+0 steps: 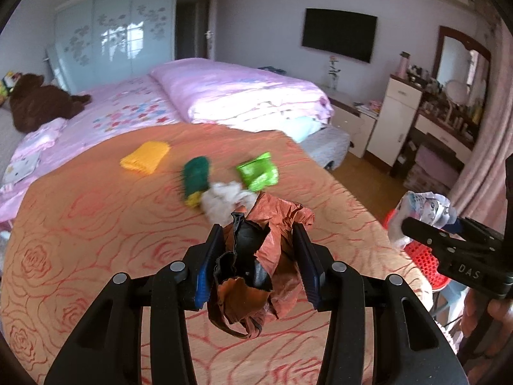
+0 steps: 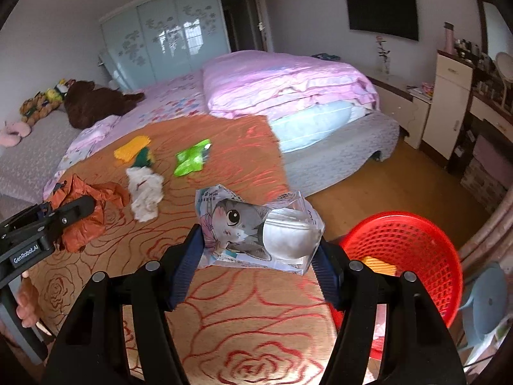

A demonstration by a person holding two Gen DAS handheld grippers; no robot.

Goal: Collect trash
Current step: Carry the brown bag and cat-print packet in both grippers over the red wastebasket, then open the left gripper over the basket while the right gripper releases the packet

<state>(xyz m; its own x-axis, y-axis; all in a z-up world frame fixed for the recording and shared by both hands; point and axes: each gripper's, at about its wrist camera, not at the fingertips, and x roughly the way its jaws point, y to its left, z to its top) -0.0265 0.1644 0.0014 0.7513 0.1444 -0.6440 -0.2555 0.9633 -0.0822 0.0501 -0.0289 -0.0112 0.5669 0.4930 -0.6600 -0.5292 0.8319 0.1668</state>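
The left gripper [image 1: 258, 234] pinches a crumpled brown bag [image 1: 272, 224] of thin, glossy plastic, its black inner side showing in folds between the blue-padded jaws at the centre of the left wrist frame. The right gripper [image 2: 259, 240] clamps a clear, crinkly cat-print packet [image 2: 256, 227] holding a white, cup-shaped mask, in the middle of the right wrist frame; its jaws press on the packet's two ends.

Both are held above an orange quilt [image 1: 96, 224] with a red rose pattern in a slightly shiny weave. On the quilt, in the upper middle of the left view, lie a wad of white tissue [image 1: 224, 200], a shiny green foil wrapper [image 1: 258, 171], a dark green and yellow sponge-like piece [image 1: 195, 179], blurred, and a flat yellow knitted cloth [image 1: 146, 158].

At the lower right of the right wrist frame stands a round red mesh basket [image 2: 413, 243] of perforated plastic, just beside the quilt's edge, with something yellow inside.
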